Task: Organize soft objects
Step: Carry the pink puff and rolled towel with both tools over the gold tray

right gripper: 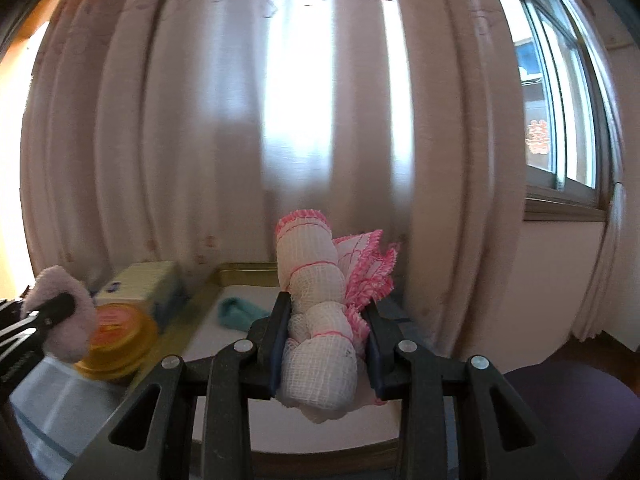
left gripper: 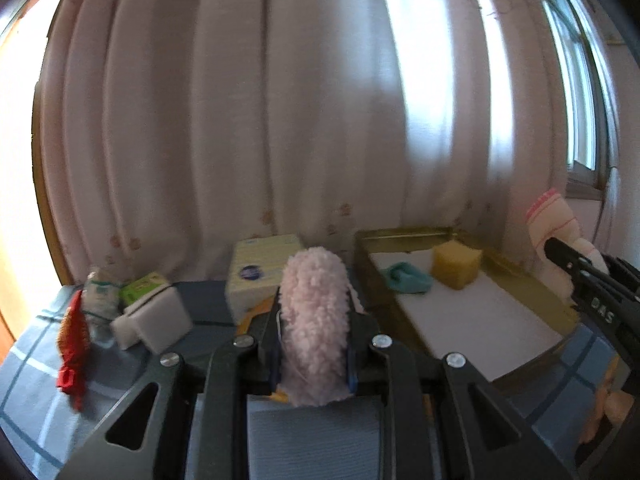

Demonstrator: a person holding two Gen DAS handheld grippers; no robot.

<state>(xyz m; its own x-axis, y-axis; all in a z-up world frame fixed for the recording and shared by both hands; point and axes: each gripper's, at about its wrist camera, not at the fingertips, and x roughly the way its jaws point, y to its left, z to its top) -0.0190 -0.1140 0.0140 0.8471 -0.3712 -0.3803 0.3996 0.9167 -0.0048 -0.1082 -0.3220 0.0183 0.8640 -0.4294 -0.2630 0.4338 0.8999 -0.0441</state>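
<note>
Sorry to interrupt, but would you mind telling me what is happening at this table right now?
A person is sorting soft items with two handheld grippers. The left gripper is shut on a fluffy pink roll, and the right gripper is shut on a white-and-pink mesh cloth bundle. Both are held above the table near the gold tray, which already holds a yellow sponge and a teal cloth.

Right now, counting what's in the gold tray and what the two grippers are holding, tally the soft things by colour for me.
Pink fluffy roll, in the left gripper: 1
White-and-pink mesh cloth, in the right gripper: 1
Teal cloth, in the gold tray: 1
Yellow sponge, in the tray: 1
Total: 4
</note>
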